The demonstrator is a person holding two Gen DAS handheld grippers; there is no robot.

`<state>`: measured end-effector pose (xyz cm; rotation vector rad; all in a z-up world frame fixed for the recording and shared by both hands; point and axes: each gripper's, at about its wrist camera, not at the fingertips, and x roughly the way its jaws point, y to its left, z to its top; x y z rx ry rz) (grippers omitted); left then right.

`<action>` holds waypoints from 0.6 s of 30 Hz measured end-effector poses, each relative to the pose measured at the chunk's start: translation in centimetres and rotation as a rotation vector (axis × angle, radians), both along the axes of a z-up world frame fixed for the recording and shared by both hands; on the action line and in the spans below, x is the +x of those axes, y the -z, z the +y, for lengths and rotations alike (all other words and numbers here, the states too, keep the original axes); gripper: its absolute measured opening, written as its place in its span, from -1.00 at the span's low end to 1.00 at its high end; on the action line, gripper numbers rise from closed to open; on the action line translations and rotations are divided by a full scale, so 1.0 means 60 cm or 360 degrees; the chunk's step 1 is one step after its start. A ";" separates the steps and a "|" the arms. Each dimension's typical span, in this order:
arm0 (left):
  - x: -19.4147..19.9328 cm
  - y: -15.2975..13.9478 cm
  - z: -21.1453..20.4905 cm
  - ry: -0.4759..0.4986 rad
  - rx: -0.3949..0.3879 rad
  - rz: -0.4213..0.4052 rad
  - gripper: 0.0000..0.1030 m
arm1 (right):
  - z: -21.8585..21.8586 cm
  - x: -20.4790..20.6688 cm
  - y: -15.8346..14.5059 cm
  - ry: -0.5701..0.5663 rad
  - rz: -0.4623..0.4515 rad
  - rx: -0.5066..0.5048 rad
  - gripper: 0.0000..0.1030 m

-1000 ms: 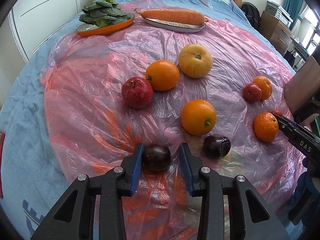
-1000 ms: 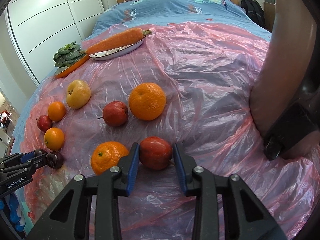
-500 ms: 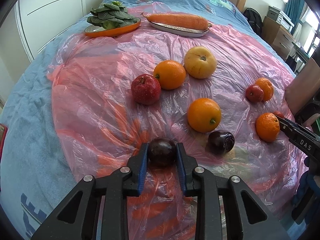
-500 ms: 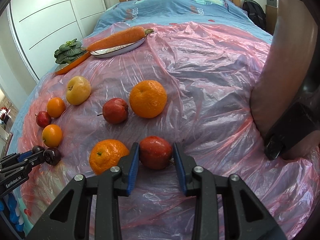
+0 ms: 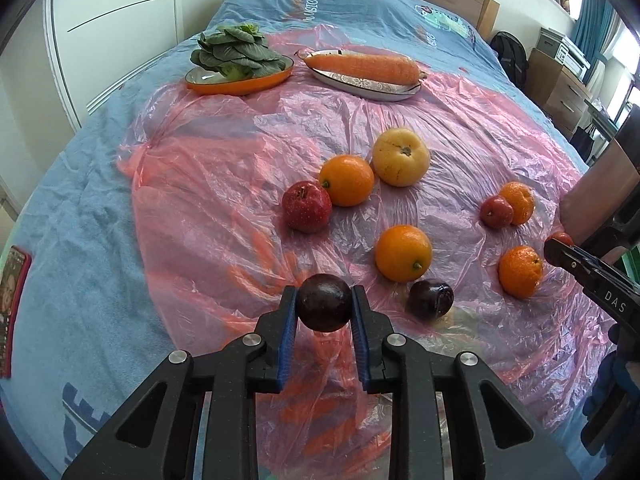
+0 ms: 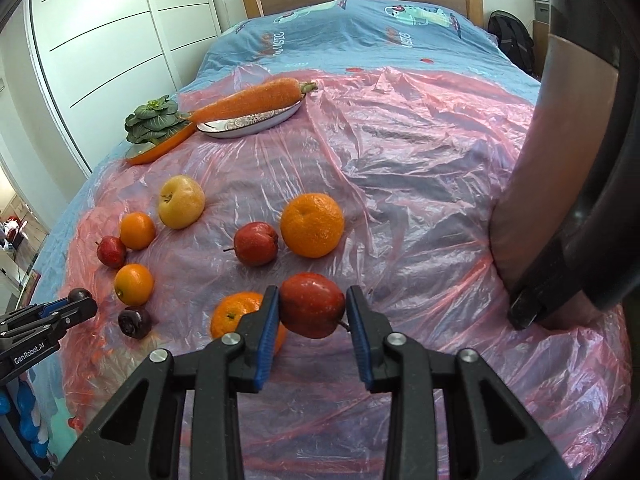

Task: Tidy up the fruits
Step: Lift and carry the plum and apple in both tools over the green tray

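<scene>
Legibly, the right gripper point(image 5: 560, 246), seen at 3 o'clock in the left wrist view, carries white letters "DAS" on its black body. The left gripper point(image 6: 82, 300), at 9 o'clock in the right wrist view, reads "GenRobot.AI". The blue bedspread point(image 6: 360, 36) shows printed cartoon figures and mirrored-looking lettering near the headboard, too warped to read with certainty.

Left gripper point(image 5: 324, 308): closed onto a dark plum point(image 5: 325, 303), blue pads pressing its two sides. The plum sits at the very fingertips, dead centre, 12 o'clock from the gripper body, and appears clear of the pink plastic sheet point(image 5: 208, 184). It is near round, no clear long axis. A second dark plum point(image 5: 431, 298) lies on the sheet at about 3 o'clock from the held one, just beside an orange point(image 5: 403, 253).

Right gripper point(image 6: 312, 312): clamped on a red apple point(image 6: 313, 305), held at the fingertips. The apple's stem points toward the right finger, at about 4 o'clock, so its axis runs roughly across the jaws. A mandarin point(image 6: 236, 314) lies on the sheet at 9 o'clock from the apple, partly behind the left finger.

Loose on the sheet: a yellow apple point(image 5: 401, 157), a small red apple point(image 6: 256, 243) beside a large orange point(image 6: 312, 225).

At 11 o'clock: a carrot point(image 5: 362, 69) lying lengthways on a white oval dish point(image 5: 372, 89), and leafy greens point(image 5: 234, 52) on an orange dish point(image 5: 240, 85).
</scene>
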<state>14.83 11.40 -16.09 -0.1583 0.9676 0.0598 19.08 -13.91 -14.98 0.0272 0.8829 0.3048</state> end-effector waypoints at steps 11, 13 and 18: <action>-0.038 -0.087 -0.051 0.0105 0.0029 -0.0097 -0.57 | -0.036 -0.074 -0.087 -0.0019 -0.0076 0.0054 -0.62; -0.046 -0.105 -0.076 0.0162 0.0030 -0.0120 -0.57 | -0.050 -0.092 -0.103 -0.0011 -0.0089 0.0056 -0.62; -0.064 -0.138 -0.147 0.0317 0.0003 -0.0153 -0.57 | -0.107 -0.140 -0.131 0.0055 -0.0112 0.0050 -0.62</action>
